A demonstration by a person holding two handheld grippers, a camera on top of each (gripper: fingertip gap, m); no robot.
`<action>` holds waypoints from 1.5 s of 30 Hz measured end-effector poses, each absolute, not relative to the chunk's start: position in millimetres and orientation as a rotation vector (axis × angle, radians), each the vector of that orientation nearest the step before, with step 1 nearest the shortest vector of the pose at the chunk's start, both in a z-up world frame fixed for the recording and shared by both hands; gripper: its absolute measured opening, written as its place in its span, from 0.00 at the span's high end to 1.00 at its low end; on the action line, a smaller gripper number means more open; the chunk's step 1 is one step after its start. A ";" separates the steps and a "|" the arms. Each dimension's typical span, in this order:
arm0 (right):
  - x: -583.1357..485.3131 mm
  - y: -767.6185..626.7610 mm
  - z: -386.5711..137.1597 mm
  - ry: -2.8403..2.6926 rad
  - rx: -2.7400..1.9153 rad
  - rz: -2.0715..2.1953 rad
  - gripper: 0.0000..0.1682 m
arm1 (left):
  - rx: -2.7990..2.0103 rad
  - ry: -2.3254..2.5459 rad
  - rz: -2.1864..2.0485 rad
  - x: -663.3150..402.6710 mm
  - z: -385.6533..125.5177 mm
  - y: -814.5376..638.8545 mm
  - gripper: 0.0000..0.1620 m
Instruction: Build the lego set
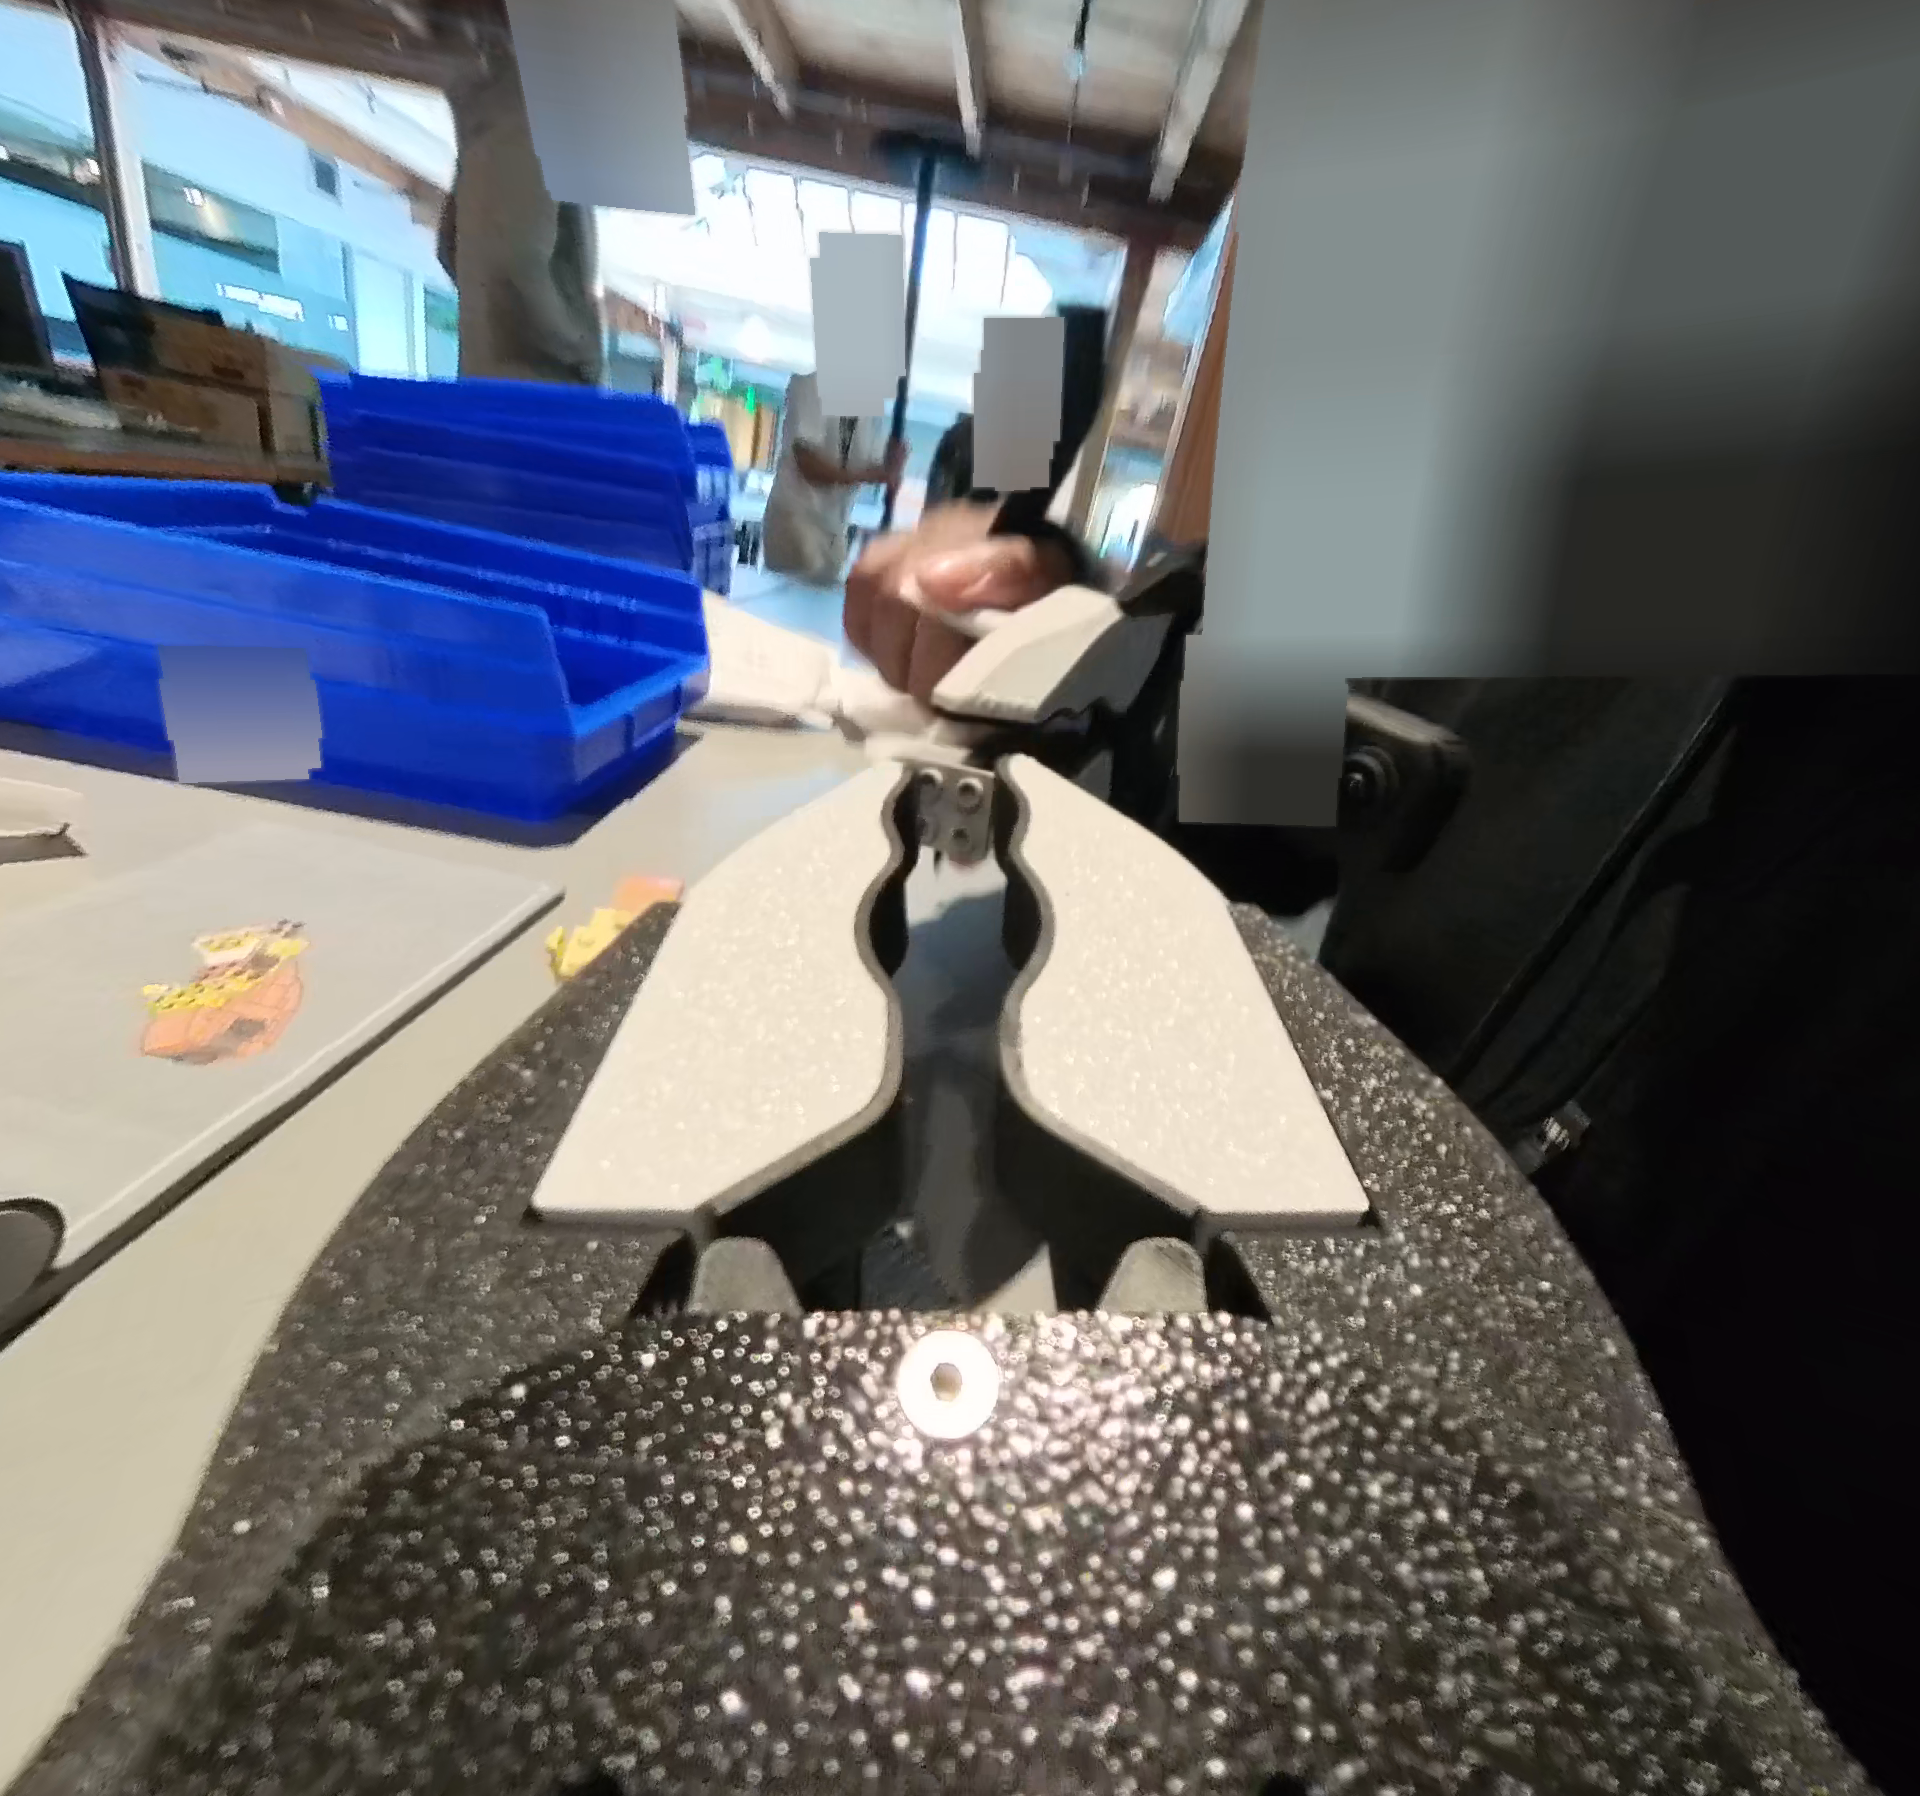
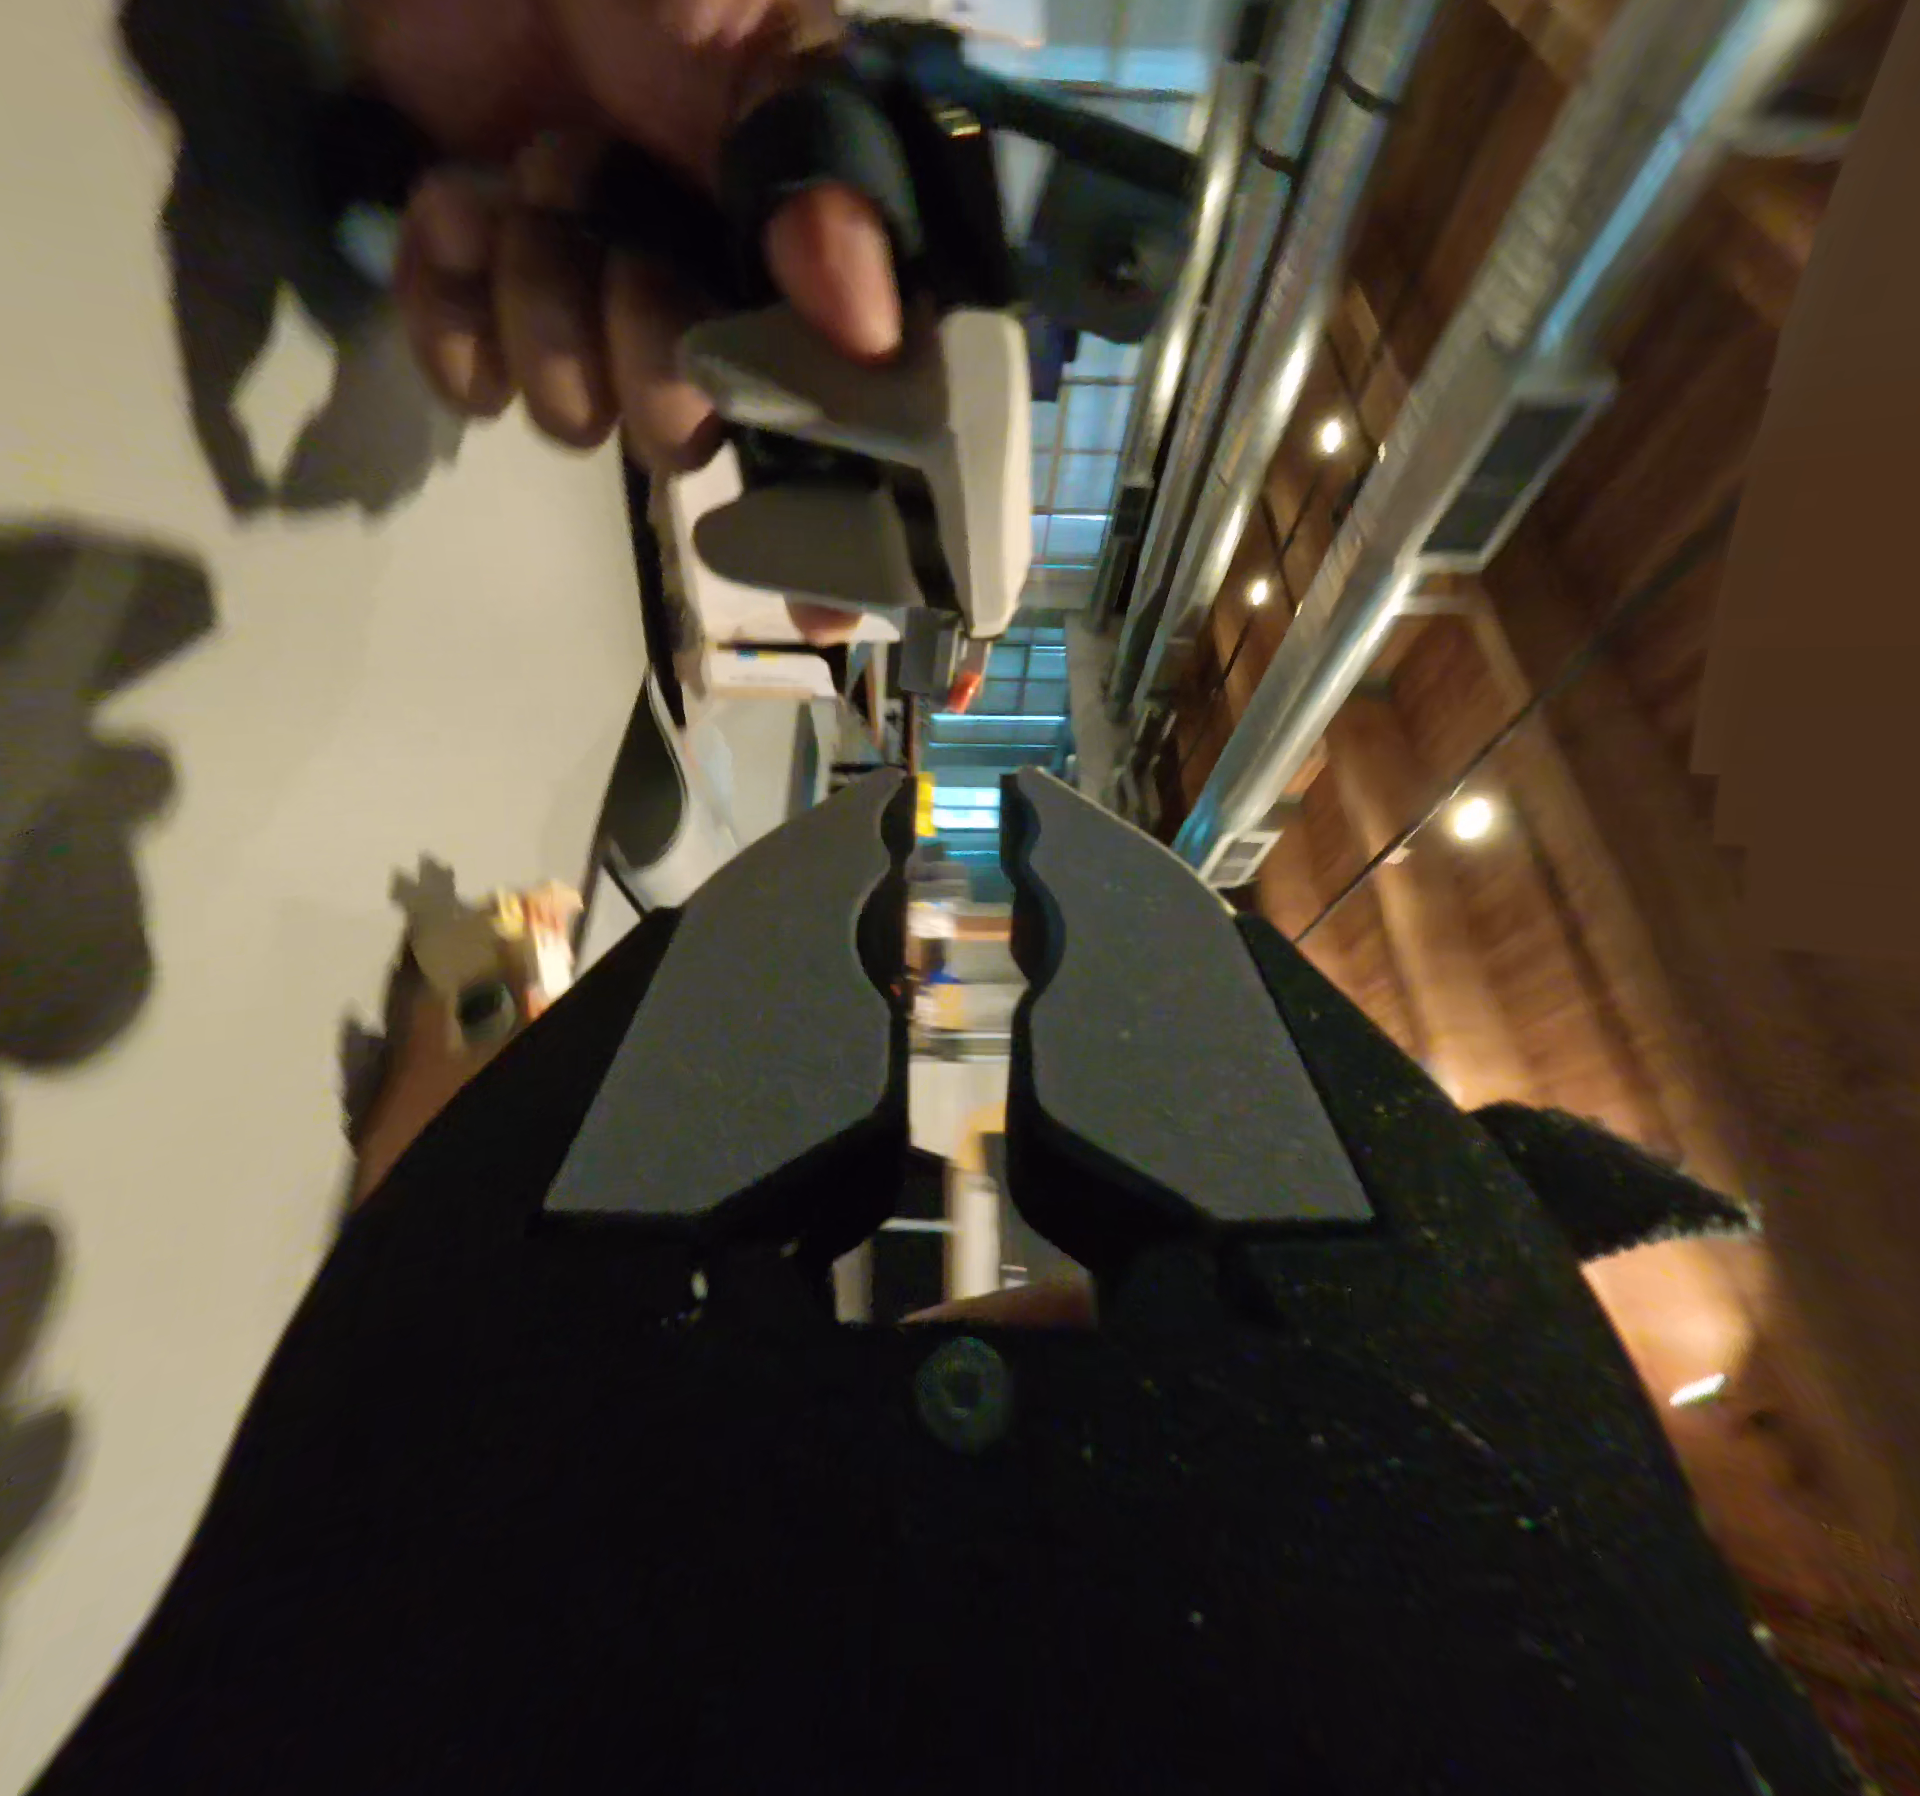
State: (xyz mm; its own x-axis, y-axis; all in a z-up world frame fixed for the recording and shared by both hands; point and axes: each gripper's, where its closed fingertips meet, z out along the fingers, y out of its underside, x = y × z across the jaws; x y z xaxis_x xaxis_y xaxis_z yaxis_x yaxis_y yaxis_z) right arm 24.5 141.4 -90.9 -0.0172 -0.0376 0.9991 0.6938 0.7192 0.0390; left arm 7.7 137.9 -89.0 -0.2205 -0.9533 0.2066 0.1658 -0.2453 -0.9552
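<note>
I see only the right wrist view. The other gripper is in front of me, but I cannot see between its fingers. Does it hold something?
Observer: Yes. In the left wrist view the left gripper is shut on a small grey lego piece, with its studs facing the camera.
Operator: Is there a lego model on the table?
Observer: Yes, an orange and yellow lego model lies on a grey mat, to the left of that gripper.
Operator: What stands behind the mat?
Observer: Blue bins, farther back on the table.
</note>
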 end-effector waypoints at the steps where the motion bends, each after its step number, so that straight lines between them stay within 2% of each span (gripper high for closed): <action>1: 23.3 141.4 -89.8 -1.453 -0.601 -0.580 0.90 | -1.116 1.066 -1.637 6.2 -86.4 139.1 0.92; 9: 17.6 138.7 -78.8 -1.300 -0.700 -0.347 0.87 | -1.074 0.956 -1.773 1.1 -74.2 142.1 0.92; 29: 9.5 134.9 -85.6 -1.353 -0.667 -0.335 0.87 | -1.081 1.020 -1.768 9.9 -78.9 132.4 0.92; 34: 9.7 134.2 -85.6 -1.359 -0.660 -0.341 0.89 | -1.082 1.035 -1.760 10.7 -80.0 130.9 0.92; 39: 9.5 132.3 -84.8 -1.363 -0.631 -0.371 0.95 | -1.092 1.056 -1.742 12.7 -82.4 129.4 0.92; 45: 10.3 131.2 -85.4 -1.379 -0.623 -0.373 0.96 | -1.097 1.071 -1.736 13.9 -84.0 128.0 0.92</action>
